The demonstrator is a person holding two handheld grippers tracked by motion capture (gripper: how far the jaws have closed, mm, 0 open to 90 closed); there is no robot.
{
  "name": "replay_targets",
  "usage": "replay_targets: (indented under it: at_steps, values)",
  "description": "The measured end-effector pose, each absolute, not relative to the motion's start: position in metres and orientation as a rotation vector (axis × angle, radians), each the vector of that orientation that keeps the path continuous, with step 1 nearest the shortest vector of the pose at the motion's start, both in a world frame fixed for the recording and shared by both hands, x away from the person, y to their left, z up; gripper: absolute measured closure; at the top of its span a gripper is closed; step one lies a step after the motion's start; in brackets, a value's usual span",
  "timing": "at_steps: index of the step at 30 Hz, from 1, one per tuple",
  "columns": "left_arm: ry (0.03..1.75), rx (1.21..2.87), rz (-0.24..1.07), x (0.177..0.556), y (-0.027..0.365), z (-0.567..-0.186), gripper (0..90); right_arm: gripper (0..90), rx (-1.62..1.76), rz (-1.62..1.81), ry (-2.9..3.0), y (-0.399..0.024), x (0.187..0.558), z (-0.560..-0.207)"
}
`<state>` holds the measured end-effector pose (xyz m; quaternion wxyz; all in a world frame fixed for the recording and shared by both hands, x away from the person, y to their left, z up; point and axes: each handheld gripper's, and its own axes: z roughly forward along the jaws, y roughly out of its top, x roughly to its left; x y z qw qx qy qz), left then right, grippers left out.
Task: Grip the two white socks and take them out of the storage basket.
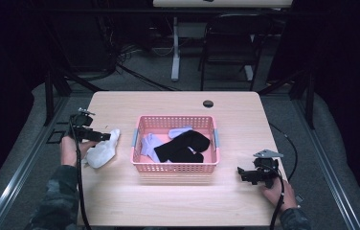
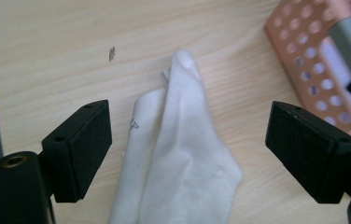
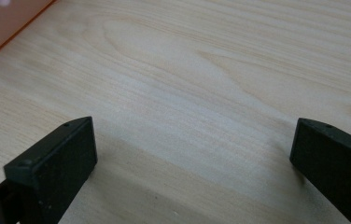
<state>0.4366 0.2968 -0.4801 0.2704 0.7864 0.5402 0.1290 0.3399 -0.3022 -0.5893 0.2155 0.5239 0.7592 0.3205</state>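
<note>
1. One soft white cloth sock (image 1: pixel 103 149) is lying crumpled on the pale wooden table (image 1: pixel 178 201), in the left-centre of the high view, just beside the left wall of the basket. In the left gripper view the white sock (image 2: pixel 178 158) is stretching up from the bottom centre of the frame, its toe pointing toward the upper middle.
2. One left gripper (image 1: pixel 102 136) is hovering at the sock's upper end; in its own view the left gripper (image 2: pixel 187 149) is standing released, its two black jaws spread wide on either side of the sock, with neither pad pressing on the cloth.
3. One pink perforated plastic basket (image 1: pixel 175 167) is sitting at the centre of the high view. Inside it, one black sock (image 1: pixel 183 146) is lying across pale lavender socks (image 1: pixel 150 146); how many lavender ones I cannot tell.
4. One right gripper (image 1: pixel 241 173) is resting at the lower right of the high view, well apart from the basket. In its own view the right gripper (image 3: pixel 192 154) is released, two jaws wide apart over bare wood.
5. One small dark round hole (image 1: pixel 208 103) is showing in the table at upper centre.
</note>
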Motion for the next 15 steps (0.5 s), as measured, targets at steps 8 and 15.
replay_targets:
  at_steps: [8,15]
  values:
    - [1.392,2.151,0.398,0.413,0.288,-0.457,0.0,0.0,1.453,0.889,2.104,-0.302,0.340,-0.589]
    - [1.385,2.152,0.386,0.397,0.289,-0.460,0.0,0.0,1.452,0.888,2.104,-0.302,0.340,-0.589]
